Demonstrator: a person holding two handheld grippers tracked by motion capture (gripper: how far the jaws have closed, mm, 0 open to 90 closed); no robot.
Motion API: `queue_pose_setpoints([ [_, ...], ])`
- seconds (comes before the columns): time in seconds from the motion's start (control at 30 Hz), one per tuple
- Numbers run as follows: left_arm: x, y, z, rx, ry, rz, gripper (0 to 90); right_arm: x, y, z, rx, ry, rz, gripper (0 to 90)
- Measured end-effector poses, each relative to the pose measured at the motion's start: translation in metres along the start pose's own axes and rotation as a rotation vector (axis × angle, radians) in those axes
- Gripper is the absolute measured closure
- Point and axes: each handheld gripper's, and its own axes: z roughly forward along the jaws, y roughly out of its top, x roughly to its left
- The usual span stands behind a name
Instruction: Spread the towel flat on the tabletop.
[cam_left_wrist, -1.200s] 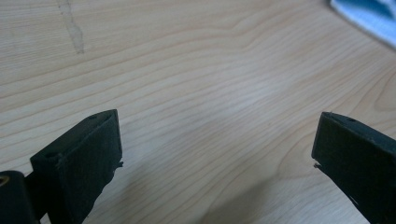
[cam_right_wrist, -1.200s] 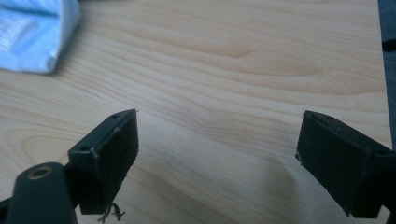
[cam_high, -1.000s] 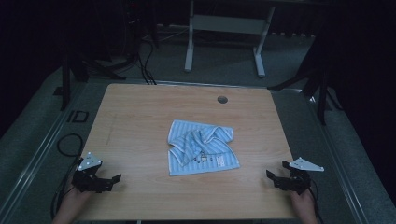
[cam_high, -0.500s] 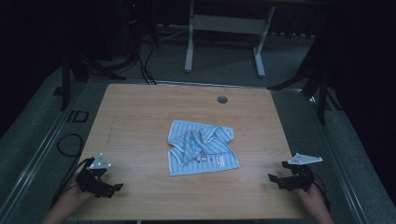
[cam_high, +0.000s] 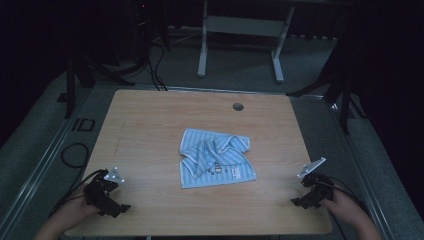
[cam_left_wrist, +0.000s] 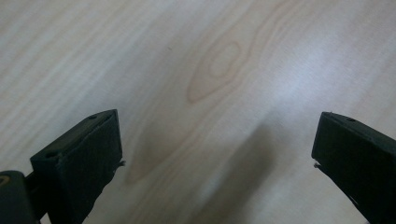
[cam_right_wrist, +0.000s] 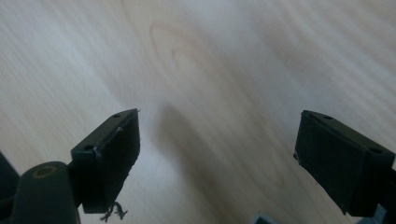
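Rumpled towel (cam_high: 216, 157) mid-table in the high view; bare wood between each claw's spread jaws.

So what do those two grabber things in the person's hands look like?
Both are black. The left gripper and the right gripper each have two chunky, blocky black jaws with small screw holes, a pale grey three-cornered plate on top, and a dark cable trailing off behind.

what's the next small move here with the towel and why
Probably bring both grippers in toward the towel. It lies crumpled mid-table, its upper part bunched over itself, while the left gripper and right gripper sit near the table's front corners, well apart from it. Both have their jaws wide open over bare wood, holding nothing, so reaching comes before any grasp.
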Motion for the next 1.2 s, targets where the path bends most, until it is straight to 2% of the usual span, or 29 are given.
queue_pose_setpoints([
  [0.1,-0.004,0.005,0.000,0.072,0.006,0.038,1.5,0.003,0.006,0.001,0.083,-0.007,-0.030,13.9],
  [0.2,-0.009,0.010,0.002,0.143,0.004,0.067,1.5,0.005,0.013,0.000,0.141,0.005,-0.034,14.0],
  [0.3,-0.014,0.013,0.006,0.201,0.007,0.081,1.5,0.010,0.020,0.000,0.217,-0.008,-0.033,14.2],
  [0.4,-0.015,0.016,0.008,0.236,0.028,0.063,3.4,0.016,0.026,0.004,0.307,-0.014,-0.030,14.1],
  [0.43,-0.015,0.017,0.008,0.226,0.041,0.046,4.0,0.018,0.028,0.006,0.322,-0.023,-0.034,14.0],
  [0.47,-0.013,0.018,0.007,0.207,0.035,0.021,4.0,0.019,0.030,0.008,0.326,-0.026,-0.032,13.9],
  [0.53,-0.010,0.020,0.006,0.185,0.005,-0.041,3.9,0.021,0.033,0.011,0.327,-0.013,-0.037,13.8],
  [0.63,-0.009,0.022,0.004,0.132,0.038,-0.065,3.9,0.022,0.036,0.013,0.322,0.006,-0.046,13.7],
  [0.7,-0.009,0.023,0.003,0.120,0.037,-0.077,3.9,0.023,0.038,0.014,0.291,0.011,-0.057,13.7],
  [0.73,-0.008,0.025,0.001,0.102,0.025,-0.100,4.0,0.023,0.039,0.014,0.278,0.016,-0.061,13.7],
  [0.83,-0.009,0.030,0.002,0.052,0.011,-0.119,3.9,0.023,0.042,0.014,0.271,0.030,-0.070,13.8],
  [0.9,-0.011,0.034,0.004,0.016,0.003,-0.139,3.9,0.023,0.044,0.013,0.235,0.033,-0.072,14.2],
  [1.0,-0.014,0.043,0.009,0.009,-0.009,-0.127,3.9,0.022,0.047,0.010,0.191,0.047,-0.047,13.4],
  [1.1,-0.016,0.048,0.012,0.005,-0.006,-0.121,3.9,0.022,0.048,0.009,0.184,0.048,-0.044,12.4],
  [1.13,-0.018,0.052,0.014,-0.001,-0.010,-0.110,4.0,0.023,0.051,0.007,0.154,0.043,-0.052,11.9],
  [1.17,-0.019,0.054,0.014,0.000,-0.014,-0.109,4.0,0.023,0.051,0.007,0.154,0.043,-0.052,11.9],
  [1.2,-0.021,0.059,0.017,0.007,-0.028,-0.095,4.0,0.026,0.053,0.005,0.128,0.008,-0.063,11.2],
])
